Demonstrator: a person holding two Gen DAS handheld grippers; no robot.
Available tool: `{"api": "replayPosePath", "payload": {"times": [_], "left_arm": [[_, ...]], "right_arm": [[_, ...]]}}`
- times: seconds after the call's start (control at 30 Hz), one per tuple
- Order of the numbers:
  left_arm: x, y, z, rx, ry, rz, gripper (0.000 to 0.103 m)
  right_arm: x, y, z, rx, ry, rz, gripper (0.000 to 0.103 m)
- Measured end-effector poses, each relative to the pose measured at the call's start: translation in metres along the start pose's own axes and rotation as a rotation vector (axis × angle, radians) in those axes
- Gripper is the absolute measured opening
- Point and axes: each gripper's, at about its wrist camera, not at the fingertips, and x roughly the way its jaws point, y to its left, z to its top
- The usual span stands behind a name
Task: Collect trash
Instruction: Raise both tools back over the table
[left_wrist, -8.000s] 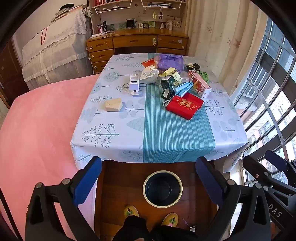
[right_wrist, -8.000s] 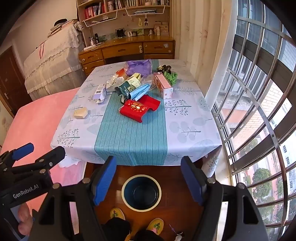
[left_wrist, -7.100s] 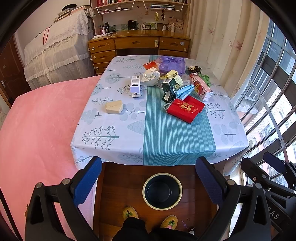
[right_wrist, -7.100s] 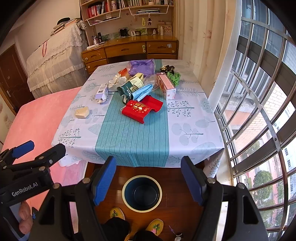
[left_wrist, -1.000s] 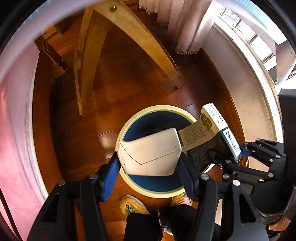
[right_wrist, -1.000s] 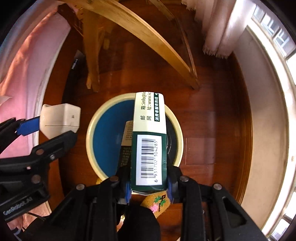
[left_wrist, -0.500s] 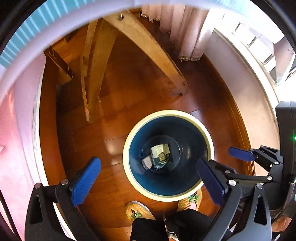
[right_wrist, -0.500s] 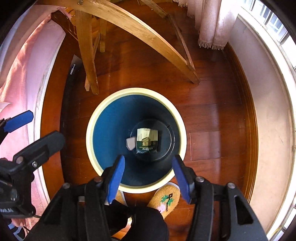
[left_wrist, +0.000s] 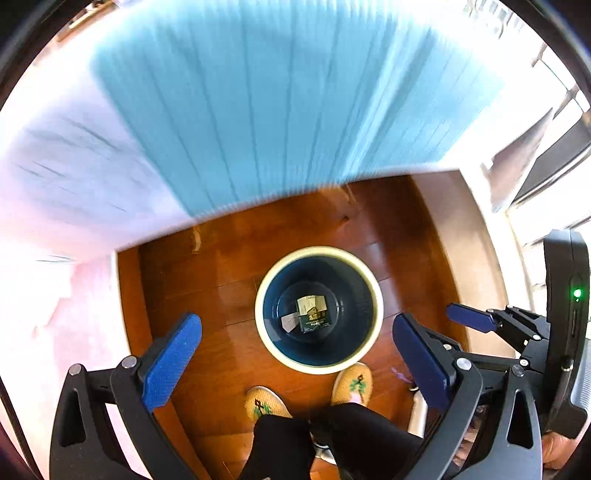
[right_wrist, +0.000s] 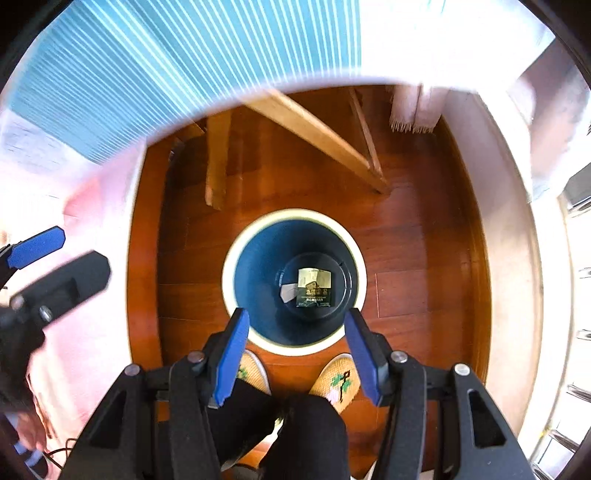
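Jaws spread and empty on both the left gripper (left_wrist: 295, 354) and right gripper (right_wrist: 295, 350) above the bin (right_wrist: 236, 254), where a carton (right_wrist: 314, 290), light, stiff cardboard by my guess and best pinched across its flat faces, lies at the bottom, toward 3 o'clock.

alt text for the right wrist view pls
Open, empty right gripper hangs above a blue, cream-rimmed trash bin on a wooden floor, a dark green box and a pale scrap at its bottom. Blurred tablecloth edge fills the top.

Waste bin (left_wrist: 371, 334) on wooden floor (left_wrist: 221, 266)
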Motion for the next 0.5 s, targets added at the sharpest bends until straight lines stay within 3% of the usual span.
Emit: {"api": "replayPosePath", "payload": {"times": [0.27,0.5], "left_arm": [[-0.153,0.020,0.032,-0.064,-0.114,0.010,0.102],[-0.263,0.038,0.053,-0.169,-0.288,0.038,0.102]], "right_arm": [[-0.145,0.023,0.021,-0.077,-0.103,0.037,0.054],[-0.242,0.034,0.053,-0.149,-0.271,0.055,0.054]]}}
